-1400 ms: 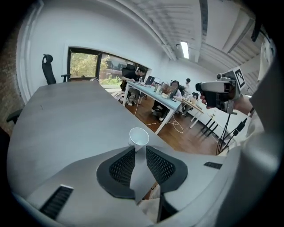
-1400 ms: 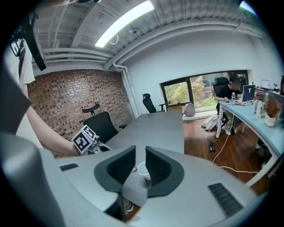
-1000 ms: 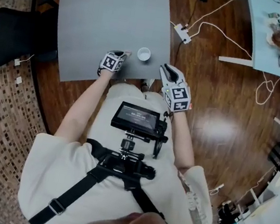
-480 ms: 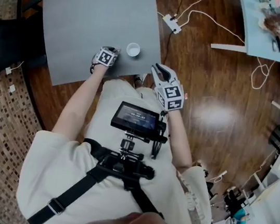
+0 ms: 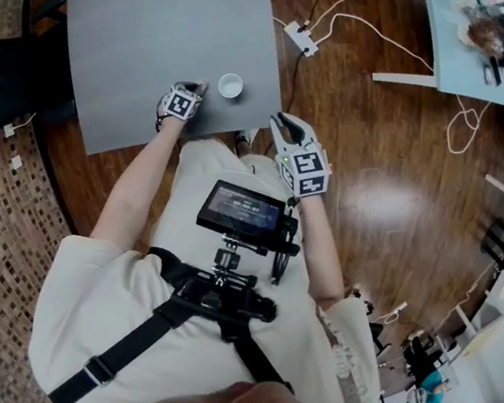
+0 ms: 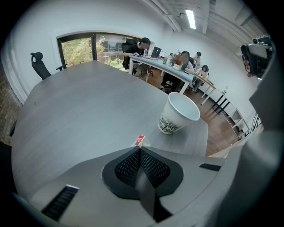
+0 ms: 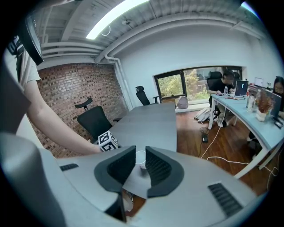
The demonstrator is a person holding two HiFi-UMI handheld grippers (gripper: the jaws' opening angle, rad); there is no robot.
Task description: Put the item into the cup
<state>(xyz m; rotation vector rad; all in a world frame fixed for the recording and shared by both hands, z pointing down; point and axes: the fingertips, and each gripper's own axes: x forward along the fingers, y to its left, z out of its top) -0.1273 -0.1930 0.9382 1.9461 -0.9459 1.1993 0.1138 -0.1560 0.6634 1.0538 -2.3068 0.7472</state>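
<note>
Nothing much had shifted between the tongs and the cup over the last second; the whole scene had only slid leftward in the head view.

The item (image 6: 140,140), a small thing with a red-and-white tip, was clamped in the left tongs (image 6: 140,149). The jaws were pressed together on it, and only its end poked out past their tips. It was held low over the grey surface (image 5: 157,20), short of the cup and not in it.

The paper cup (image 6: 179,113), white with a dark tree print round its lower half, stood mouth up near the surface's edge. It was just beyond the left tongs and to their right.

The right tongs (image 7: 140,150) hung off the surface's edge over the wood floor (image 5: 376,197). Their jaws were apart with nothing gripped, and the cup showed far off through the gap.

A black office chair (image 5: 7,72) stood beside the surface. A white power strip (image 5: 300,38) lay on the floor beyond it.
</note>
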